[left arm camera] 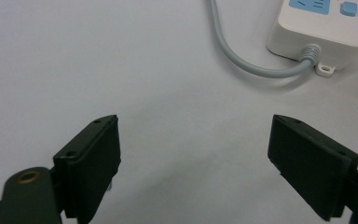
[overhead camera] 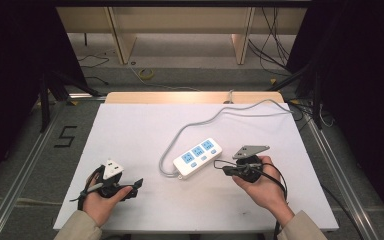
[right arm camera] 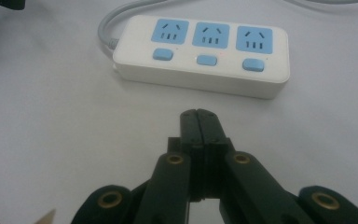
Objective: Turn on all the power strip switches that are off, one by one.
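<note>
Jaws of the left gripper (left arm camera: 193, 163) gape wide and empty, while the right gripper (right arm camera: 199, 116) is pressed closed near the power strip (right arm camera: 205, 53)

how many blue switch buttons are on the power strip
3 on the power strip, one below each blue socket: left button, middle button, right button. None looks hidden.

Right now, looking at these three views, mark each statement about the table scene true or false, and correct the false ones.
1. The left gripper has its jaws wide apart. True.
2. The right gripper is open. False: its jaws are pressed together, holding nothing.
3. The power strip has three blue sockets. True.
4. A plug sits in the middle socket. False: all three sockets are free.
5. The grey cable runs from the strip toward the table's far edge. True.
</note>
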Tool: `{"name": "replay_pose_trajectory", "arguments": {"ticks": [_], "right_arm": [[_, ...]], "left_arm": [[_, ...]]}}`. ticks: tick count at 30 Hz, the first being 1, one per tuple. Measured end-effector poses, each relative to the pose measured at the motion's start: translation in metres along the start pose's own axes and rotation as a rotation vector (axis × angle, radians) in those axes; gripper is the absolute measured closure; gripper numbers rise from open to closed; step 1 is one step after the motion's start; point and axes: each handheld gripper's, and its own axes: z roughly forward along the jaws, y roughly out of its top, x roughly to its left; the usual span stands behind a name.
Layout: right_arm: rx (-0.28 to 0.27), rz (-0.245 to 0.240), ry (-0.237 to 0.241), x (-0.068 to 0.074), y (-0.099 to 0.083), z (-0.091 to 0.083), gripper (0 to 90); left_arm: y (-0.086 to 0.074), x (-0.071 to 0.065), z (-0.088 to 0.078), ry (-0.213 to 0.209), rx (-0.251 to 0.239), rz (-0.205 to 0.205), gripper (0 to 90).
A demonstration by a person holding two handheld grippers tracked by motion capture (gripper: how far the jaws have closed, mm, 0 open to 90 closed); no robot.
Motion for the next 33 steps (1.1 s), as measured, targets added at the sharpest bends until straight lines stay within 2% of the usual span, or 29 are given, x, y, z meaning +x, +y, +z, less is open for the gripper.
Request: {"name": "replay_pose_trajectory", "arguments": {"ticks": [21, 33], "right_arm": [[0.030, -0.004, 0.000, -0.001, 0.020, 0.014, 90.0], [0.052, -0.016, 0.013, 0.005, 0.033, 0.024, 90.0]], "left_arm": [[0.000, 0.000, 0.000, -0.009, -0.003, 0.002, 16.6], [0.000, -0.001, 0.000, -0.007, -0.001, 0.008, 16.6]]}}
